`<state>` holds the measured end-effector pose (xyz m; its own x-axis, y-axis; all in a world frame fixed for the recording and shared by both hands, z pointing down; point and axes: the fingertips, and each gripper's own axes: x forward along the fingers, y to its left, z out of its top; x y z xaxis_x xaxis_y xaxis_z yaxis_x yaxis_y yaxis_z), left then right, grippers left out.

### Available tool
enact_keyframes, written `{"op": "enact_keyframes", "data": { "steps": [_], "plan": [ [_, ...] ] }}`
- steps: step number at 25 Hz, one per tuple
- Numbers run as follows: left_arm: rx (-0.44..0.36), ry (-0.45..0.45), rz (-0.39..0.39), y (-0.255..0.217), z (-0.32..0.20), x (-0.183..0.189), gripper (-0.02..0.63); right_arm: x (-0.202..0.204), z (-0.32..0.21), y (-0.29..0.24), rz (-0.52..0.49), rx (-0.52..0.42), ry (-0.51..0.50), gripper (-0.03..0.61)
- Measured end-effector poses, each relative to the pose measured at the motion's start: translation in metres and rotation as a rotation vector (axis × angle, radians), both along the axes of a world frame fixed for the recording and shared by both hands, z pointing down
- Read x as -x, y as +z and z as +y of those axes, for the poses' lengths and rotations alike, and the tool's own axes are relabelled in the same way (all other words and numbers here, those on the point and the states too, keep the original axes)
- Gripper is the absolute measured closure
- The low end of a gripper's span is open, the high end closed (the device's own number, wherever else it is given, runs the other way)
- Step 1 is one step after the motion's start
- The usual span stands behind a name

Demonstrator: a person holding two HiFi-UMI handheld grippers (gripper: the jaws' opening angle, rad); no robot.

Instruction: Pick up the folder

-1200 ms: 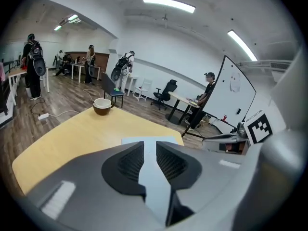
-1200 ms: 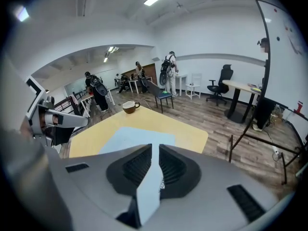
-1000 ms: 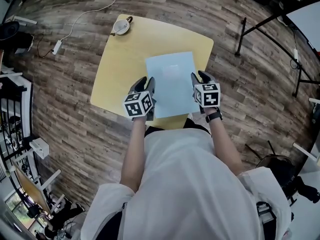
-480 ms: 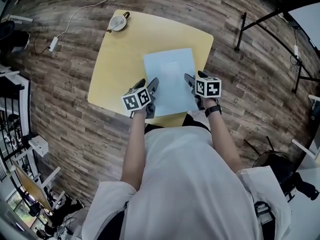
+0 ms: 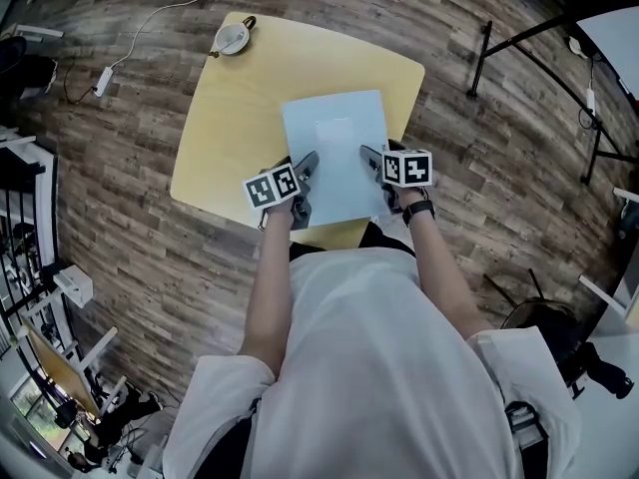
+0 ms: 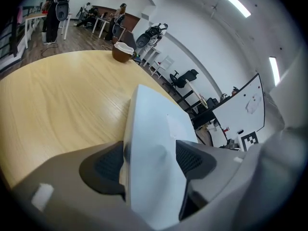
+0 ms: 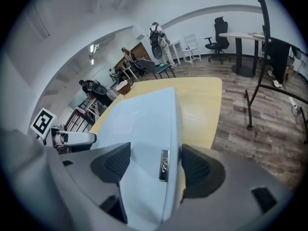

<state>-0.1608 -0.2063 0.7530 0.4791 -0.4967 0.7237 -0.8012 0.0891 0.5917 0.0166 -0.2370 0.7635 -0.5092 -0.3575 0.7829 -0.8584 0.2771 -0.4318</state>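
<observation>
Straddling one folder [image 5: 334, 148] on one table [image 5: 235, 118] with our left gripper [image 5: 305, 186] and right gripper [image 5: 376, 178].
Their jaws, just opened, stand loose around its side edges; open wood lies leftward.

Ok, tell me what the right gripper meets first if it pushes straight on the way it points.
The folder: its edge already lies between the right gripper's fingers, which have just been opening. Pushed on, the gripper would probably seat deeper on the folder, then meet the table beneath.
</observation>
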Motion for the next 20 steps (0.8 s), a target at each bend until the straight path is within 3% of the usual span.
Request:
{"op": "enact_keyframes", "data": {
  "steps": [7,20],
  "plan": [
    [0.024,-0.05,-0.053,0.012,0.008,0.003,0.295,-0.002,0.0,0.003,0.003,-0.006,0.01,0.279],
    [0.019,-0.005,-0.105,-0.001,0.018,0.013,0.324,0.008,0.012,-0.014,0.021,-0.037,-0.006,0.281]
  ]
}}
